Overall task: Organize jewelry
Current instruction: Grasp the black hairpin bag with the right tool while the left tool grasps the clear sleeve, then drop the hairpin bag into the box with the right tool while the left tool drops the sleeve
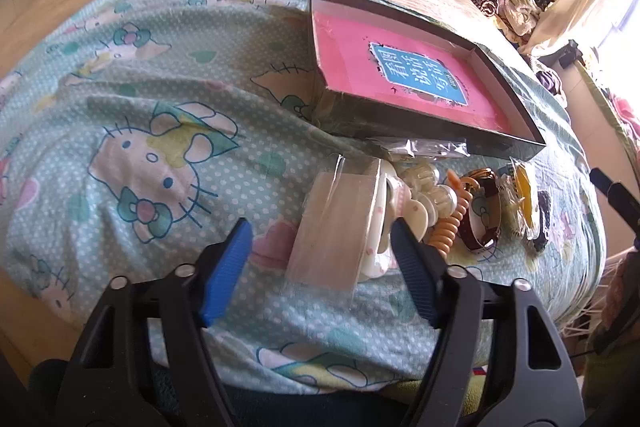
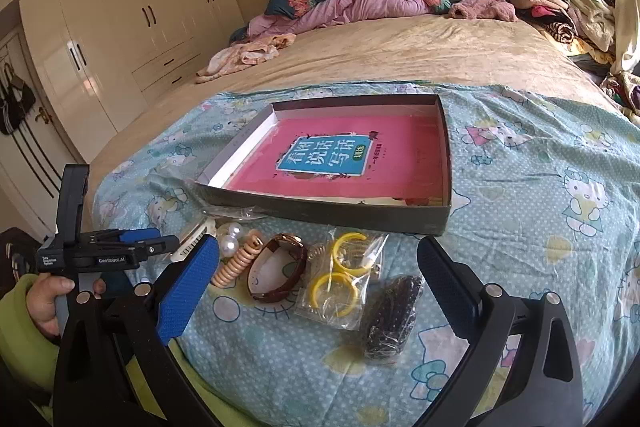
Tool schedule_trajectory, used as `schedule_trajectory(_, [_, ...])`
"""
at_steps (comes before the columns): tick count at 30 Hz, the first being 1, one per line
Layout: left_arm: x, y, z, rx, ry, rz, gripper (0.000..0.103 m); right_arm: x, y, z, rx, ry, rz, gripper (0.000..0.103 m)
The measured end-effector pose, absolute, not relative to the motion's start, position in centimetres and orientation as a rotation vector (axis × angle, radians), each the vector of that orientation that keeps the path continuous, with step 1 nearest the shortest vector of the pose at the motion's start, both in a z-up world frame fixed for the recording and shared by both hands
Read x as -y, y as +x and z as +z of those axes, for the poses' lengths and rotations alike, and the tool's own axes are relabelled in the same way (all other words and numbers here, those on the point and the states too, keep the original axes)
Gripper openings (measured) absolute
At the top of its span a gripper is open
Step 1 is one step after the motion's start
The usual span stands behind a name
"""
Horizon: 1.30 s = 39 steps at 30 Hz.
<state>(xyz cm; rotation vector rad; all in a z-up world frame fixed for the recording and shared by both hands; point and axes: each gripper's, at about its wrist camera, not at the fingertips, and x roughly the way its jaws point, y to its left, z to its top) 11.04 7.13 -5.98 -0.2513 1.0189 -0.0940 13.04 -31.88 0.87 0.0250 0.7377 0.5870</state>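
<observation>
Left gripper [image 1: 320, 251] is hanging low over the bed, jaws spread wide, nothing between the pads; a clear plastic sleeve [image 1: 334, 231] is lying on the blanket in the gap between them. Right gripper [image 2: 318, 279] is likewise standing open and empty, its blue fingers [image 2: 188, 283] flanking the jewelry row.

Jewelry is sitting in a loose line on the Hello Kitty blanket [image 2: 540, 211], just at the 6 o'clock side of the shallow dark box [image 2: 447, 167]. Running from 9 toward 3 o'clock in the right wrist view: pearl hair clip [image 2: 231, 235], beige coil hair tie [image 2: 240, 263], brown watch [image 2: 276, 271], yellow hoops in a clear bag [image 2: 340, 279], dark beaded piece in plastic [image 2: 394, 315]. Bag and dark piece are touching.

Box is lying open-topped, a pink book [image 2: 340, 155] flat inside it.

Left hand [image 2: 48, 297], green-sleeved, is gripping the left tool's handle at 9 o'clock.
</observation>
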Motion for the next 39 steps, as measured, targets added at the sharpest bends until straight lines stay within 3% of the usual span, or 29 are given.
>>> schedule_trajectory(3, [-7.6,11.7,-6.6,-1.04,-0.295,-0.125,0.049,32.5,13.3,-0.1,-0.757,0.034,0.574,0.099])
schedule_trajectory(11, [-7.5,13.0,-8.0,-1.072,-0.368,-0.214,0.044,34.3,14.0,-3.5,-0.844,0.029,0.518,0.099])
schedule_trajectory(13, [-7.6,13.2,-8.0,-1.074,-0.386,-0.232,0.036,34.6,14.1,-4.5,-0.871,0.025,0.509,0.099])
schedule_trajectory(17, [-7.3,13.3,-7.8,-1.072,-0.395,-0.256,0.029,34.5,14.3,-6.2,-0.906,0.002,0.493,0.098])
schedule_trajectory(21, [-7.0,13.4,-7.4,-1.062,-0.359,-0.251,0.024,34.4,14.9,-7.3,-0.931,-0.018,0.492,0.075])
schedule_trajectory(22, [-7.0,13.4,-7.2,-1.059,-0.359,-0.257,0.015,34.4,15.0,-7.5,-0.936,-0.02,0.491,0.075])
schedule_trajectory(31, [-7.5,13.7,-5.8,-1.022,-0.32,-0.248,0.015,33.5,15.5,-8.1,-0.912,-0.093,0.535,0.07])
schedule_trajectory(32, [-7.7,13.4,-5.6,-1.018,-0.32,-0.249,0.015,33.4,15.4,-8.2,-0.908,-0.106,0.541,0.063])
schedule_trajectory(33, [-7.7,13.4,-5.4,-1.013,-0.313,-0.249,0.015,33.4,15.3,-8.1,-0.907,-0.112,0.55,0.047])
schedule_trajectory(34, [-7.7,13.4,-5.2,-1.009,-0.301,-0.245,0.015,33.3,15.2,-8.1,-0.915,-0.111,0.569,0.042])
schedule_trajectory(39, [-7.6,13.2,-4.1,-0.988,-0.289,-0.242,0.015,34.2,14.9,-7.2,-0.903,-0.086,0.553,0.038])
